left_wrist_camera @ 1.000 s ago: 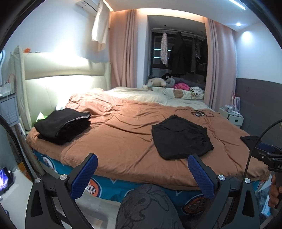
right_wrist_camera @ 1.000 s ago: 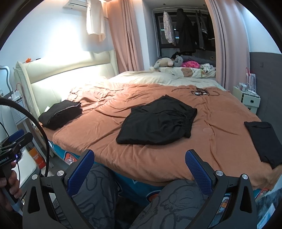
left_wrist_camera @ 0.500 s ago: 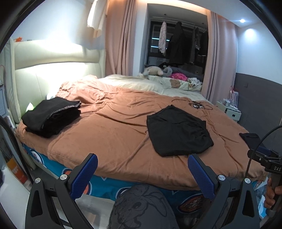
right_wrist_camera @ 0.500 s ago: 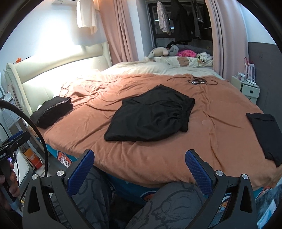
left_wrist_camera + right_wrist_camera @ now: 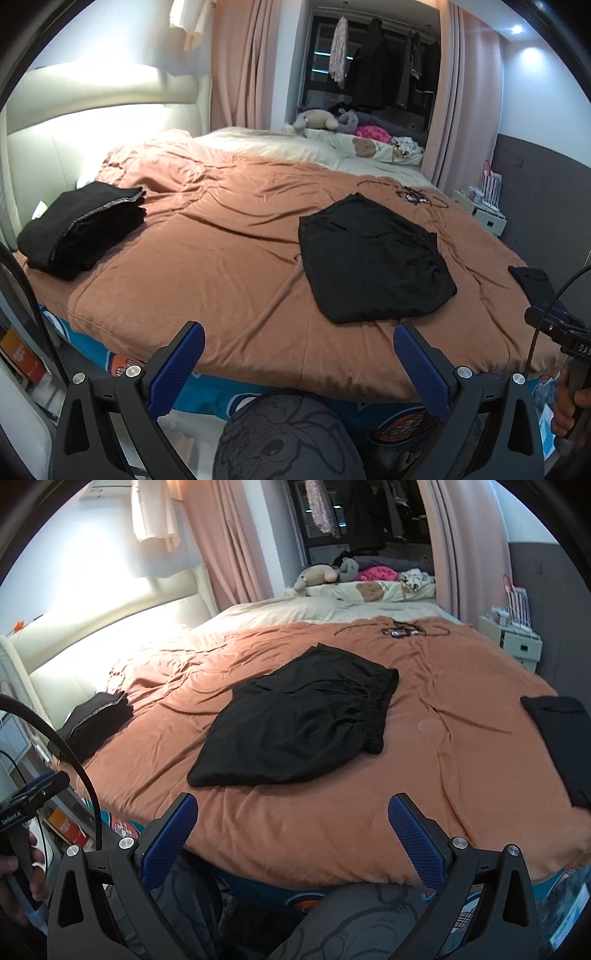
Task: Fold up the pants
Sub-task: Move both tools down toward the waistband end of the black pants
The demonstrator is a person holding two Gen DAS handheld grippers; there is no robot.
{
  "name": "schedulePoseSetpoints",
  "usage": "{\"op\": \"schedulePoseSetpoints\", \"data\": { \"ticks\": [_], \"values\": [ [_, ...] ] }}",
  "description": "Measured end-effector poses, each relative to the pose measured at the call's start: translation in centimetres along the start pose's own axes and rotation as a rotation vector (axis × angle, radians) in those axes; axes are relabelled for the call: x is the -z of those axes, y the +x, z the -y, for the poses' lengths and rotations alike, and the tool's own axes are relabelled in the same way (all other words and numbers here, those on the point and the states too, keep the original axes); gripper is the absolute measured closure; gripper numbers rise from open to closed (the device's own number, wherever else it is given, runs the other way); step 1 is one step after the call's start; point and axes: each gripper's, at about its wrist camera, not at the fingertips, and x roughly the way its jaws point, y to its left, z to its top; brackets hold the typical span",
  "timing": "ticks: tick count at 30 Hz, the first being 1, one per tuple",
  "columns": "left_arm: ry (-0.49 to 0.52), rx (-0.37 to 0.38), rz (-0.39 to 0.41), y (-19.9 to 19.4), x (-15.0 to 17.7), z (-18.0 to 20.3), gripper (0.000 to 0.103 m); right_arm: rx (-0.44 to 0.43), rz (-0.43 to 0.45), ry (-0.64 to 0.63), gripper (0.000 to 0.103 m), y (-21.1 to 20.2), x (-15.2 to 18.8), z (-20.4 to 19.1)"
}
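Nearer bed: hand-held grippers [image 5: 299,365] wide, empty

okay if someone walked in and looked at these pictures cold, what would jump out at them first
The black pants lie spread flat in the middle of the big orange-brown blanket. Darker clothes sit at both sides of the bed: a folded black stack on the left by the headboard, and another black piece at the right edge. In the foreground, both open hand-held grippers, left and right, hang at the bed's near edge, holding nothing.

Both wrist cams face bed [image 5: 229,258] from foot edge, sharing the pants [image 5: 295,720].
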Motion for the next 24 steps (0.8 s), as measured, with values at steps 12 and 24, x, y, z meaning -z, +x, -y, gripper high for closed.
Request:
{"op": "schedulePoseSetpoints", "data": {
  "ticks": [12,24],
  "values": [
    [-0.044,0.073,-0.077,4.9,-1.0,0.3,0.0,-0.016,-0.06,0.092,0.0,2.5,-0.8,2.9],
    [-0.135,0.194,-0.211,11.1,-1.6,0.6,0.028,-0.043,-0.119,0.196,0.02,5.6,-2.2,5.6]
  ]
}}
